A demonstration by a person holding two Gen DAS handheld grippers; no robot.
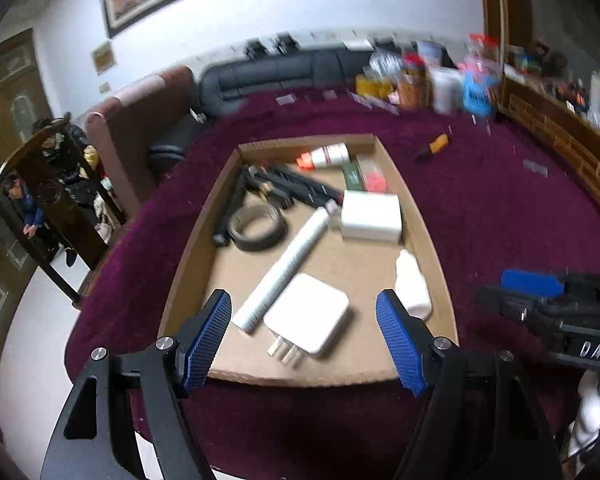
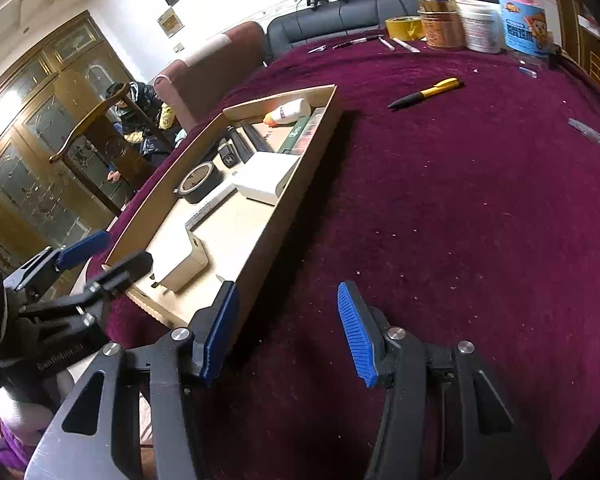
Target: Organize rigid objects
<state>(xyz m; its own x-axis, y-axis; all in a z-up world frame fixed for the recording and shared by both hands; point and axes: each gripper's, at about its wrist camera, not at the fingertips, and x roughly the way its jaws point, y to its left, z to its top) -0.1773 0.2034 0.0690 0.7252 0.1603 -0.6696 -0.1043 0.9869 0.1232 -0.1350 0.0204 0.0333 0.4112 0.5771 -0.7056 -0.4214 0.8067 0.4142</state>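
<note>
A shallow cardboard tray (image 1: 196, 236) sits on the purple tablecloth. It holds a white plug charger (image 1: 306, 320), a white tube (image 1: 284, 268), a dark tape roll (image 1: 256, 226), a white box (image 1: 370, 216), a white bottle (image 1: 412, 284), a glue bottle (image 1: 324, 156) and black tools (image 1: 292, 186). My left gripper (image 1: 303, 298) hangs open above the tray's near end, over the charger, with nothing between its pads. My right gripper (image 2: 286, 292) is open and empty over the cloth, just right of the tray wall (image 2: 284, 216). A yellow and black pen (image 2: 424, 94) lies loose on the cloth.
Tubs and jars (image 2: 476, 24) and a yellow tape roll (image 2: 404, 28) crowd the table's far edge, with small pens near them. A clear plastic piece (image 2: 588, 132) lies at the right. A person (image 2: 120, 108) sits beyond the table's left edge, by a wooden chair.
</note>
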